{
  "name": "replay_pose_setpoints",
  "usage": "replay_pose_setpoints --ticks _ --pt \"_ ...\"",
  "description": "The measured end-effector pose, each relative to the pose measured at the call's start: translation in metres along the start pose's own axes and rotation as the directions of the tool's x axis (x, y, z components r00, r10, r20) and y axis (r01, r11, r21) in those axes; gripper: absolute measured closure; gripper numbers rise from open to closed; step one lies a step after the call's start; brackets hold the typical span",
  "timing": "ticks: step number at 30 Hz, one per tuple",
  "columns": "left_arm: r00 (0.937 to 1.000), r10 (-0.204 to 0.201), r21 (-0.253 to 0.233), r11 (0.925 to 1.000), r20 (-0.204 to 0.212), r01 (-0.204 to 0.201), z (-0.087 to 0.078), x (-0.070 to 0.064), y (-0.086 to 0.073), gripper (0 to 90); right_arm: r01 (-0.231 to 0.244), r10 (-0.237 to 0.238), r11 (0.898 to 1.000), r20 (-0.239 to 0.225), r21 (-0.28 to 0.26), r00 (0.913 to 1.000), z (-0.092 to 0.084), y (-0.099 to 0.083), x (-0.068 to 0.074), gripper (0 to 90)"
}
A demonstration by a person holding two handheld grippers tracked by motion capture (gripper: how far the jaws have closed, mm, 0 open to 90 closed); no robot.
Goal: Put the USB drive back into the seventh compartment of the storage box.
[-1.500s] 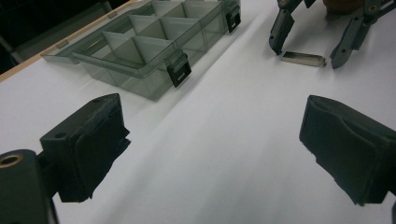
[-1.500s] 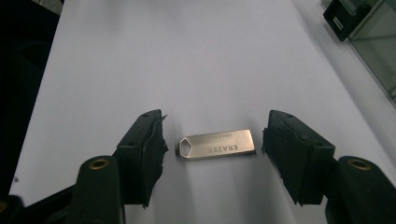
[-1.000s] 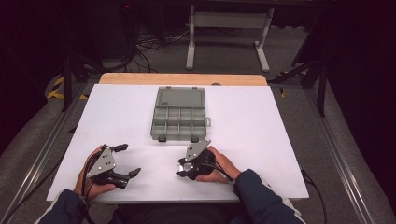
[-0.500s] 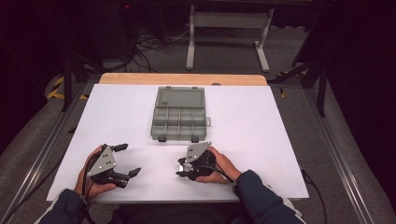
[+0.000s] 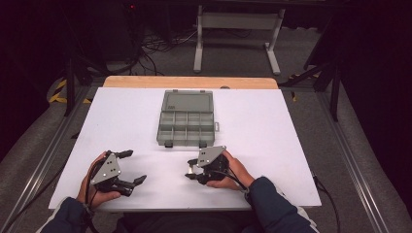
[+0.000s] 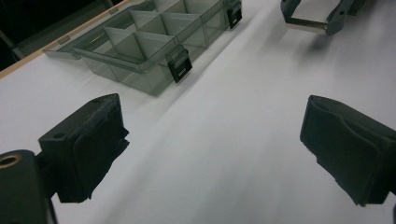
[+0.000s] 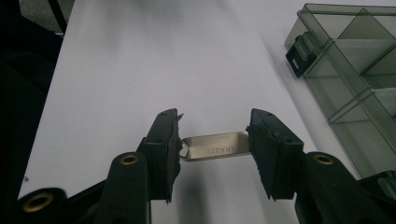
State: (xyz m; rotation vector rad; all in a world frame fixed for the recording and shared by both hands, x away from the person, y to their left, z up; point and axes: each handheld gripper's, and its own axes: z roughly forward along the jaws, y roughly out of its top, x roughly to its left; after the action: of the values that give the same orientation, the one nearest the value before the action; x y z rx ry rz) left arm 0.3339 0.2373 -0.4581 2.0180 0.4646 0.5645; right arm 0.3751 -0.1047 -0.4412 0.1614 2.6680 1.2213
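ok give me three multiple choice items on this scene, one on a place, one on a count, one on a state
1. Where does the compartment box sit on the white table?
A. beyond both grippers, toward the far edge
B. at the near edge between the forearms
C. off the table on the floor

2. How many black latches show on the box's near side?
A. one
B. two
C. four

3. What is the right gripper doing?
A. gaping over bare table
B. clamped on the box lid
C. holding a small flat metal piece end to end

Answers: 1 A, the high view shows it past both grippers; 2 B, two latches show there; 3 C, the right gripper view shows both pads on its ends.
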Motion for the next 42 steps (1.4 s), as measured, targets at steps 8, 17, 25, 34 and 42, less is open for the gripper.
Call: replay_pose_setpoints --ticks 8,17,25,34,42 --pt "1.0000 -0.002 0.001 1.0000 0.003 0.002 0.000 0.000 0.000 7.4 0.000 0.000 1.000 0.018 -0.017 0.9998 -0.006 0.001 -0.002 54.2" --pt "1.0000 -0.001 -0.003 1.0000 0.004 0.001 0.000 0.000 0.001 7.4 -0.003 0.005 1.000 0.043 -0.031 0.9991 -0.012 0.003 -0.003 54.2" --pt "1.0000 -0.002 -0.001 1.0000 0.007 0.002 0.001 0.000 0.001 7.4 -0.004 0.008 0.999 0.069 -0.054 0.9976 -0.020 0.005 -0.007 54.2" --pt "0.9999 -0.003 0.000 1.0000 0.010 0.003 0.001 0.000 0.001 7.4 -0.002 0.010 0.997 0.105 -0.072 0.9944 -0.028 0.007 -0.010 54.2" --pt "0.9999 0.000 -0.006 1.0000 0.011 0.000 0.000 0.000 0.001 7.4 -0.012 0.024 0.996 0.134 -0.094 0.9907 -0.035 0.009 -0.016 54.2"
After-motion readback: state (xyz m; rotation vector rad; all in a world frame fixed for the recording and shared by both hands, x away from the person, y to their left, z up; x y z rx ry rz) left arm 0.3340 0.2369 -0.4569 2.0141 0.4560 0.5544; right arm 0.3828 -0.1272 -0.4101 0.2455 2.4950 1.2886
